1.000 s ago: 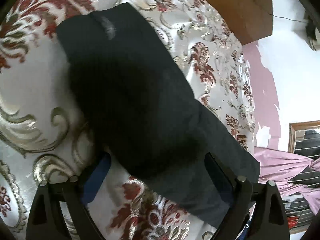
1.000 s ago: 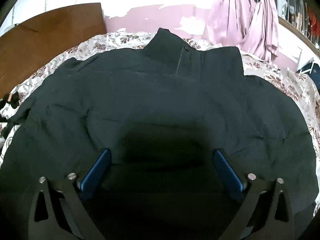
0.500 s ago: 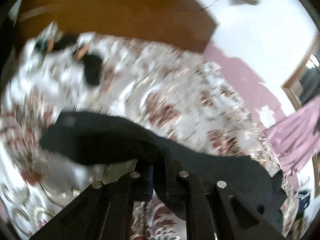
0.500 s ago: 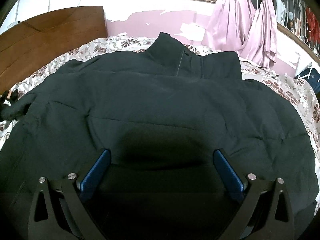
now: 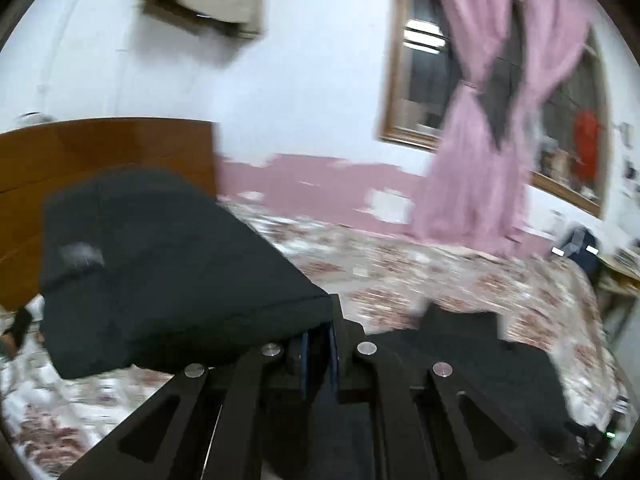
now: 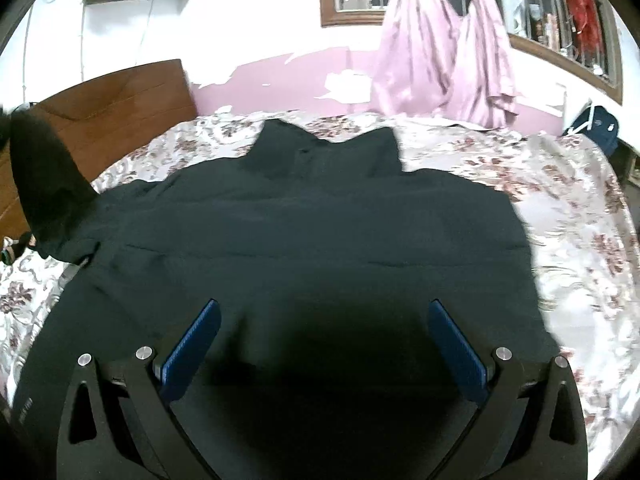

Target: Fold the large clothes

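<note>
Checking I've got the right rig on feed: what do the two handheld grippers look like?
Both match: the left gripper and right gripper have black angular linkage fingers with cut-out slots, round silver pivot pins and ribbed blue pads. No cables, sleeves or markings show.

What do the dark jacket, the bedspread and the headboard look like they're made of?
Dark jacket: matte woven fabric, probably padded synthetic, given the soft stitched ridges across it. Bedspread: shiny satin-like cloth, with glossy highlights over a woven-looking floral pattern. Headboard: brown wood or veneer, smooth with a slight sheen.
</note>
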`<state>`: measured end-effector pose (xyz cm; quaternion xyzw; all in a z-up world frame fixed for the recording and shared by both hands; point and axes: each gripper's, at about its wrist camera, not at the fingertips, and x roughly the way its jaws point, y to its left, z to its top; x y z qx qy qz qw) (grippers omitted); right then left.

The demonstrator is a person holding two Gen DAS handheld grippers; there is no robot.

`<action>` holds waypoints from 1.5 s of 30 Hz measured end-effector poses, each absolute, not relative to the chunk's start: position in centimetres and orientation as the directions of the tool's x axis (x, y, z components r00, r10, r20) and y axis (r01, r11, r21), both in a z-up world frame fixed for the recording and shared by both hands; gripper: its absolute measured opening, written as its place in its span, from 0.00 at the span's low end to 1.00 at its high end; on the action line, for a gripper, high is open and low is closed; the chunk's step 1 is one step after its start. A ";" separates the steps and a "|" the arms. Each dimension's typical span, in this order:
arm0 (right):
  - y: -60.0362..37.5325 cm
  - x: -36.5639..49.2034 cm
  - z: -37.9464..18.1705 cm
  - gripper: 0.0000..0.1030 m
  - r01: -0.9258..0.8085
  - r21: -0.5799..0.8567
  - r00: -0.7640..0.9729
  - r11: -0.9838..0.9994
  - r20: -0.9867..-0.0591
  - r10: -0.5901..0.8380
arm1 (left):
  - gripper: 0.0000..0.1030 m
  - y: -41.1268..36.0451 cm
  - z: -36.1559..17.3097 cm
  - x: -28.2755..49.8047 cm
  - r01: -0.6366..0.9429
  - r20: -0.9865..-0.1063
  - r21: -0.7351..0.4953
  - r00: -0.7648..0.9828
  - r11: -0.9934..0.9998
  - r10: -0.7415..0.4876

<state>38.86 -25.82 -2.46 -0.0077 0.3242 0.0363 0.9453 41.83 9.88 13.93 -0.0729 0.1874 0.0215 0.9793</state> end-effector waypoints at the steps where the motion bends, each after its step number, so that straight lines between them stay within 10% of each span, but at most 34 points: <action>1: -26.7 38.6 -2.4 0.98 -0.063 0.010 0.786 0.998 -0.616 0.055 | 0.08 8.3 13.9 42.2 -0.031 -0.379 -0.140 0.925 0.990 -0.025; 20: -39.9 36.8 -7.5 0.98 0.177 0.251 0.717 0.952 -0.695 0.049 | 0.13 -12.8 0.0 42.9 0.480 -0.749 -0.156 0.513 0.863 -0.420; 24: -39.3 36.5 -8.0 0.98 0.172 0.230 0.715 0.958 -0.698 0.039 | 0.66 -12.2 -1.5 41.5 0.539 -0.764 -0.205 0.433 0.817 -0.478; 27: -39.2 36.6 -8.2 0.98 0.170 0.213 0.709 0.962 -0.705 0.031 | 0.81 -11.4 -1.5 39.8 0.571 -0.741 -0.211 0.436 0.793 -0.511; 40: -36.4 34.9 -6.0 0.98 0.121 0.247 0.750 0.961 -0.657 0.074 | 0.86 1.4 -1.7 38.1 0.265 -0.743 -0.184 0.593 0.947 -0.310; 45: -37.4 33.0 -5.3 0.98 0.078 0.520 0.797 0.851 -0.545 0.260 | 0.86 6.2 -2.8 38.7 0.089 -0.746 -0.156 0.642 0.984 -0.176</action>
